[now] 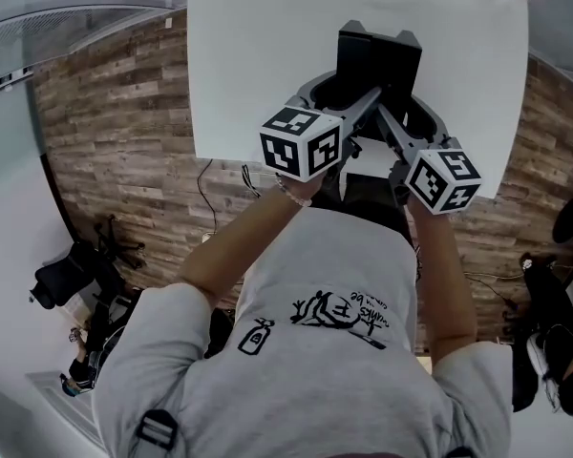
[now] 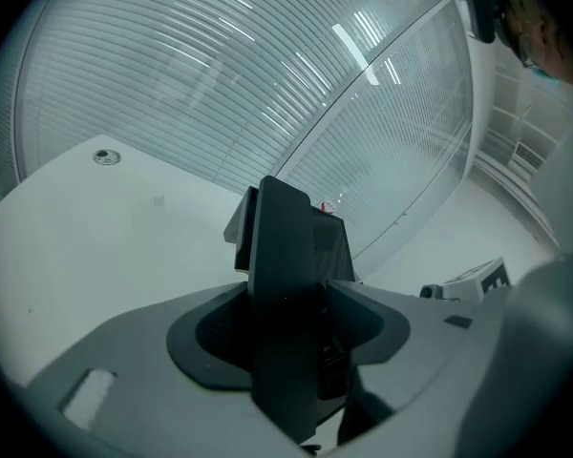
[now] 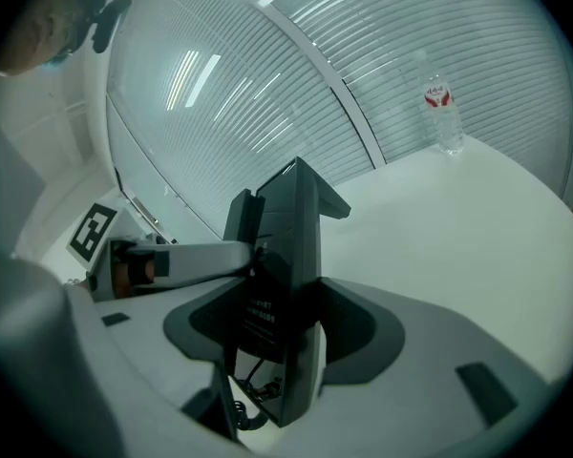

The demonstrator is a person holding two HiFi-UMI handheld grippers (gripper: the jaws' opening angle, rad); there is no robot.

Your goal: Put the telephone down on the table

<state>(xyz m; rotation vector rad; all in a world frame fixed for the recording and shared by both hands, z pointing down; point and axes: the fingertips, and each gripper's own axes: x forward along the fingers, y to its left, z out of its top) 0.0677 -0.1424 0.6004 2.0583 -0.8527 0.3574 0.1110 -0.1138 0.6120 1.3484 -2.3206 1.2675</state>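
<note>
A black telephone (image 1: 377, 60) stands upright and edge-on above the near edge of the white table (image 1: 258, 65), held from both sides. My left gripper (image 1: 366, 100) is shut on the telephone (image 2: 286, 275), which fills the middle of the left gripper view. My right gripper (image 1: 387, 120) is shut on the same telephone (image 3: 285, 256); its label and a coiled cord (image 3: 239, 404) show in the right gripper view. The left gripper's marker cube (image 3: 95, 232) and one of its fingers (image 3: 196, 256) reach the telephone from the left there. Whether the base touches the table is hidden.
A water bottle (image 3: 442, 113) stands at the table's far side, before a glass wall with blinds. A round grommet (image 2: 106, 157) sits in the tabletop. Wood floor surrounds the table, with a black chair (image 1: 76, 270) at left and dark bags (image 1: 554, 303) at right.
</note>
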